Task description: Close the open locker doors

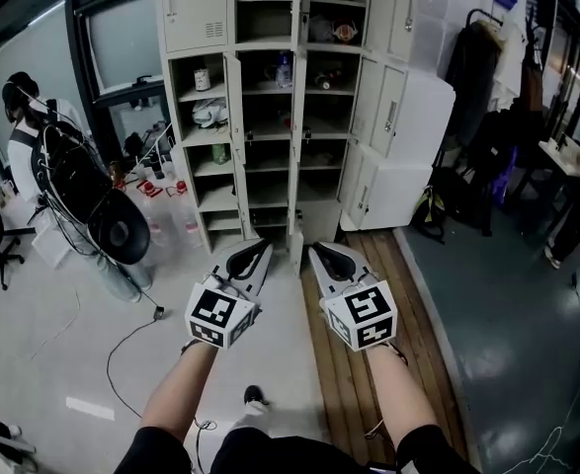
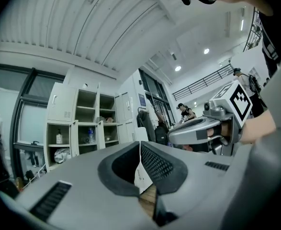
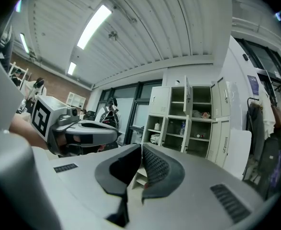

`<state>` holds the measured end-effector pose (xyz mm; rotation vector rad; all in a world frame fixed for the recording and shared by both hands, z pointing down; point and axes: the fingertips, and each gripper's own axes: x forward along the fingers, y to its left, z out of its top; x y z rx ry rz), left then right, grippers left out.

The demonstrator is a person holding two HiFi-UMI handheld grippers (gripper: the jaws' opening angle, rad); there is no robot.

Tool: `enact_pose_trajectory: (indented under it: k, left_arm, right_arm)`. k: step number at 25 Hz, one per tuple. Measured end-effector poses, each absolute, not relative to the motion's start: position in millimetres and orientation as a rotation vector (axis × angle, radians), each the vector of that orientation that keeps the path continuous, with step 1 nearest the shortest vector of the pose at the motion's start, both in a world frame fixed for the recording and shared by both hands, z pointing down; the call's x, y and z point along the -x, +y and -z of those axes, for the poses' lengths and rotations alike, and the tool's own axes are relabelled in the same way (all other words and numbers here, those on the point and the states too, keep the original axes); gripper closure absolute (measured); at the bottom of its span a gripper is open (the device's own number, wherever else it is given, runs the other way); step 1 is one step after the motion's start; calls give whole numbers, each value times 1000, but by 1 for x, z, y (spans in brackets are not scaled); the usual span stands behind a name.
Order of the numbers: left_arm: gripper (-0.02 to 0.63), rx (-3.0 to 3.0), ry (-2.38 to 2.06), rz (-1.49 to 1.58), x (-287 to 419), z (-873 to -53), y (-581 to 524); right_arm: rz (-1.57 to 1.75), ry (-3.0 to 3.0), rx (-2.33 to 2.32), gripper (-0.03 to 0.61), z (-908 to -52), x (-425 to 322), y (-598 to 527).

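Two grey plastic grippers sit side by side, left (image 1: 262, 249) and right (image 1: 318, 253). Both are shut on nothing, their dimpled black pads (image 2: 157, 164) meeting at the tips. Well ahead stands a cream sheet-metal locker bank (image 1: 196, 8). Several of its flat rectangular doors (image 1: 388, 112) hang open, exposing the shelves.

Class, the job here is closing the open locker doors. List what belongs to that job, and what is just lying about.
Belongs to the job:
lockers
open doors
left gripper, shut and empty
right gripper, shut and empty

Just lying about:
bottles on the floor
hanging coat
floor cable
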<state>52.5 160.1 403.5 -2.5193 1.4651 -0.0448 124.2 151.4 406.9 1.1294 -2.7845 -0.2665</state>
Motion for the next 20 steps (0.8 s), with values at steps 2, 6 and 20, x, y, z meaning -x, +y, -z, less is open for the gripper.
enact_pose_trajectory:
  k: [2,6,20]
  left_arm:
    - [592,2540,1415,67,-41,-406,128]
    - [592,2644,1193,106,-29,-403,88]
    - [592,2720,1048,211,64,-415,-33]
  right_arm:
    - [243,-2775,-1149,546,-406,-111,118]
    - [215,-2778,-1145,546,-390,-79,70]
    - [155,-2731,-1202,546,-402,24,-59]
